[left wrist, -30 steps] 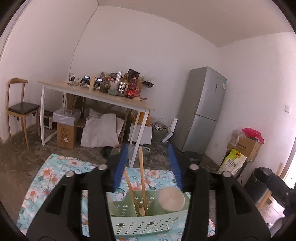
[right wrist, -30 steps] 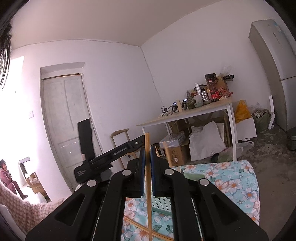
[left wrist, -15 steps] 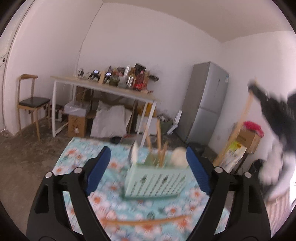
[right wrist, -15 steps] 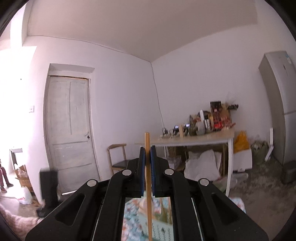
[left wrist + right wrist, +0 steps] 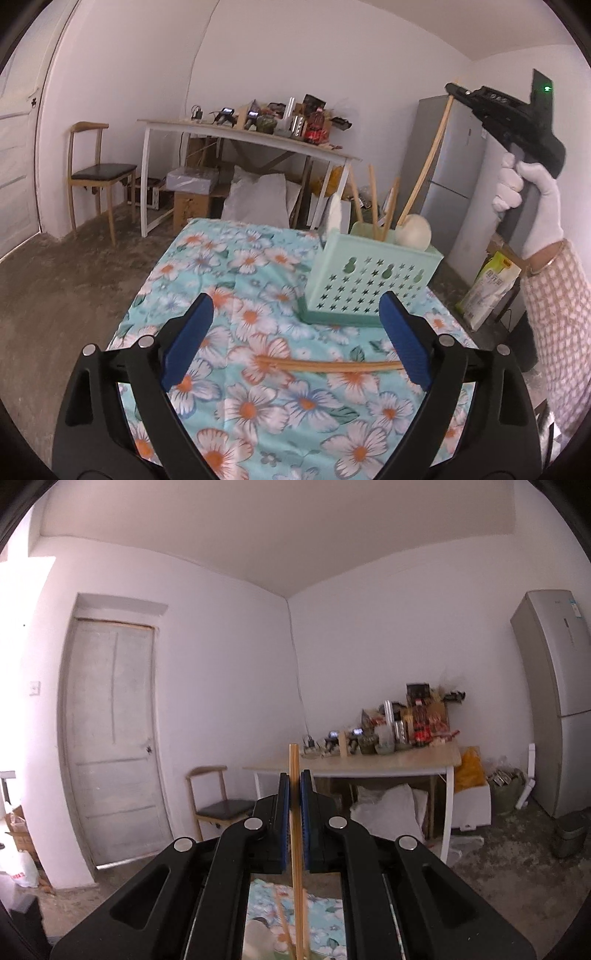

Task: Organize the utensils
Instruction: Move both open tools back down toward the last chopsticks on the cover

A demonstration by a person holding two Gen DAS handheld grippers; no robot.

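The desk (image 5: 207, 280) fills the lower part of the left wrist view, covered by a turquoise cloth printed with white and orange flowers. On its far right part stands a mint-green utensil holder (image 5: 373, 280), its front wall pierced with star and gourd shaped holes. It is upright, and several things stick out of its top: three wooden chopsticks (image 5: 375, 206) leaning at slightly different angles, a pale round-headed utensil (image 5: 413, 230) toward the right, and a white piece at the left corner (too washed out to name).

The left gripper (image 5: 295, 343) hangs low over the cloth with its jaws opening, the blue pads already far apart and nothing pressed between them. A single chopstick (image 5: 328, 365) lies flat on the cloth across the gap between the pads, just in front of the holder's base, touching neither pad as far as can be seen.

The right gripper (image 5: 294, 816) is raised above and to the right of the holder, carried by a hand in a white glove (image 5: 528, 206) with a checked sleeve below it. Its jaws are pressed together on a long chopstick (image 5: 295, 812), which stands roughly upright in the right wrist view; in the left wrist view its lower end reaches down into the holder's top.
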